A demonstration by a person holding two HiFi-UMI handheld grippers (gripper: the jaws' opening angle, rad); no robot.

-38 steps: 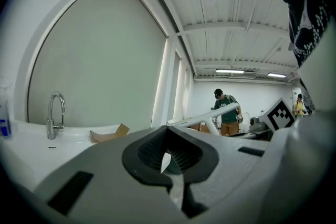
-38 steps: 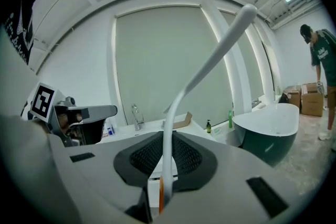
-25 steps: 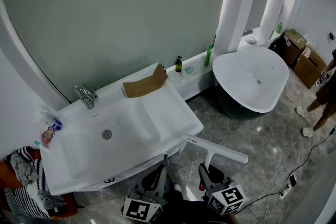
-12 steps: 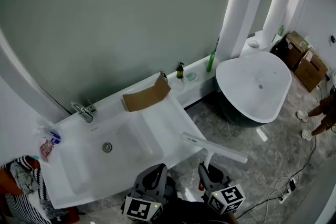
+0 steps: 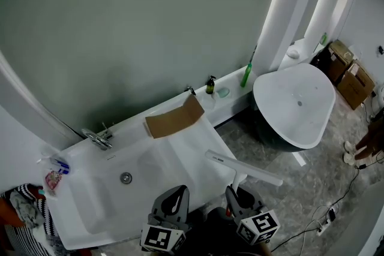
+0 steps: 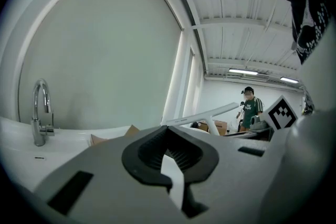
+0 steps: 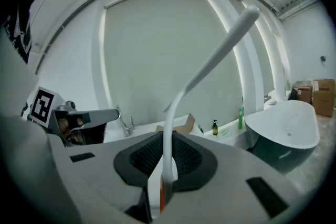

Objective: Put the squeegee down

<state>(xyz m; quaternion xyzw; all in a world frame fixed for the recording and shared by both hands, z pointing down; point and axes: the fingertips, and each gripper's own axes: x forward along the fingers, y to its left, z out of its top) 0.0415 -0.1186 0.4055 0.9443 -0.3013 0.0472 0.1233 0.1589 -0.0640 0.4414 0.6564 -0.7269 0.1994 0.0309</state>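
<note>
**White squeegee carried in the air, not yet set down**
The T-shaped squeegee [image 5: 243, 168] stood with its slim handle clamped between the jaws of the right gripper [image 7: 167, 168], a patch of orange showing at the handle's base. Its long blade bar ran crosswise at the far end, tilted.

Grey: left tongs [image 5: 176, 193], right tongs [image 5: 233, 192]; black ribbed pads [image 6: 184, 155]; black-white marker cubes [image 5: 161, 240].

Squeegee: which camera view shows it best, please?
The head view: it shows the whole squeegee, the long blade bar and the short handle going down into the right gripper. The right gripper view shows the handle clamped between the jaws, the bar foreshortened. The left gripper view shows only the bar, far off.
</note>
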